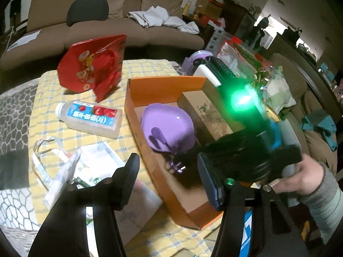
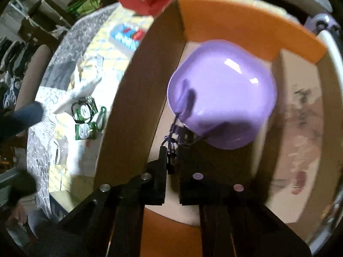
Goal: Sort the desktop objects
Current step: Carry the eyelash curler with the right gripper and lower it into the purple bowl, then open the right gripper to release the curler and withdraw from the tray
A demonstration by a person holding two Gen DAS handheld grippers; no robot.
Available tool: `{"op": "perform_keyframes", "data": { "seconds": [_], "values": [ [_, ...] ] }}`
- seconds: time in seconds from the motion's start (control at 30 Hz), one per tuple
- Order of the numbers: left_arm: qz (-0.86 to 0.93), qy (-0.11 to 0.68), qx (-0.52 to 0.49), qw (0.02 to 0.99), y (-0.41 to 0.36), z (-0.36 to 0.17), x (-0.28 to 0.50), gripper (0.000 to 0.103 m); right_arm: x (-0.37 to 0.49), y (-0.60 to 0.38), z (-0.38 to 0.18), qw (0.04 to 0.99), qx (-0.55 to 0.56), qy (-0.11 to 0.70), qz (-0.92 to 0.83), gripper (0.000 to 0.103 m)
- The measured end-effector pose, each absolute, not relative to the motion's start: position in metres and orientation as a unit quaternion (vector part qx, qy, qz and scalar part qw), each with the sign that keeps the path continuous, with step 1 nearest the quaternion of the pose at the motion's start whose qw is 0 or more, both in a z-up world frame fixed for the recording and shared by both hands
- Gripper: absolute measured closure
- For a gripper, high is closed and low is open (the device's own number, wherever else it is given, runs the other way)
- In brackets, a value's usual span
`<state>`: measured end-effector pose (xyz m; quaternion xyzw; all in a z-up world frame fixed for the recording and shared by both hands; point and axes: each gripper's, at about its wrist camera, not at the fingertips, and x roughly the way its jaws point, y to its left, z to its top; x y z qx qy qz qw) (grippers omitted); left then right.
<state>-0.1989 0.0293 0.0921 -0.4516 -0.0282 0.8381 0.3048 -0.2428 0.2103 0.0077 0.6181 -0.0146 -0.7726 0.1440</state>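
Observation:
An orange cardboard box (image 1: 163, 85) stands open on the yellow checked tablecloth. A purple rounded case (image 1: 168, 125) with a clip lies inside it, next to a brown carton (image 1: 205, 111). My left gripper (image 1: 169, 180) is open and empty, hovering over the box's near left wall. My right gripper (image 2: 172, 160) is inside the box (image 2: 246, 19), shut on the metal clip (image 2: 171, 135) of the purple case (image 2: 223, 107). In the left wrist view the right gripper's body (image 1: 246, 156) is blurred over the box, with a green light.
A plastic bottle (image 1: 90, 118) lies left of the box. A red gift bag (image 1: 94, 64) stands behind it. A clear bag and white packets (image 1: 70, 171) lie at the front left, green packets (image 2: 85, 117) beside them. Clutter and a purple item (image 1: 197, 60) sit behind the box.

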Motion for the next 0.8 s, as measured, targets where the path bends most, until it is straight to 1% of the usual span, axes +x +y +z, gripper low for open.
{"op": "perform_keyframes", "data": {
  "seconds": [0.07,0.13,0.2,0.27,0.37,0.43,0.53,0.67,0.8],
  "values": [
    [0.834,-0.031,-0.457,0.308,0.038,0.093,-0.206,0.042,-0.25,0.218,0.02,0.141,0.609,-0.017,-0.781,0.098],
    [0.829,-0.032,-0.464,0.311,0.05,0.095,-0.215,0.036,-0.253,0.233,0.031,0.132,0.599,-0.013,-0.789,0.098],
    [0.826,-0.02,-0.471,0.309,0.065,0.094,-0.223,0.036,-0.259,0.243,0.032,0.119,0.597,-0.002,-0.793,0.098],
    [0.826,-0.004,-0.478,0.297,0.077,0.093,-0.232,0.036,-0.271,0.246,0.023,0.113,0.601,0.005,-0.791,0.098],
    [0.826,-0.015,-0.487,0.281,0.085,0.091,-0.244,0.036,-0.285,0.247,0.008,0.114,0.599,-0.009,-0.793,0.097],
    [0.826,-0.028,-0.491,0.276,0.087,0.089,-0.249,0.031,-0.292,0.244,0.001,0.118,0.595,-0.015,-0.795,0.096],
    [0.823,-0.03,-0.498,0.271,0.088,0.083,-0.251,0.028,-0.295,0.243,-0.01,0.12,0.609,-0.038,-0.783,0.092],
    [0.821,-0.029,-0.501,0.27,0.087,0.077,-0.252,0.028,-0.28,0.267,0.0,0.073,0.593,-0.027,-0.801,0.08],
    [0.819,-0.043,-0.5,0.278,0.087,0.076,-0.249,0.028,-0.273,0.283,-0.011,0.092,0.622,-0.075,-0.774,0.08]
  ]
}}
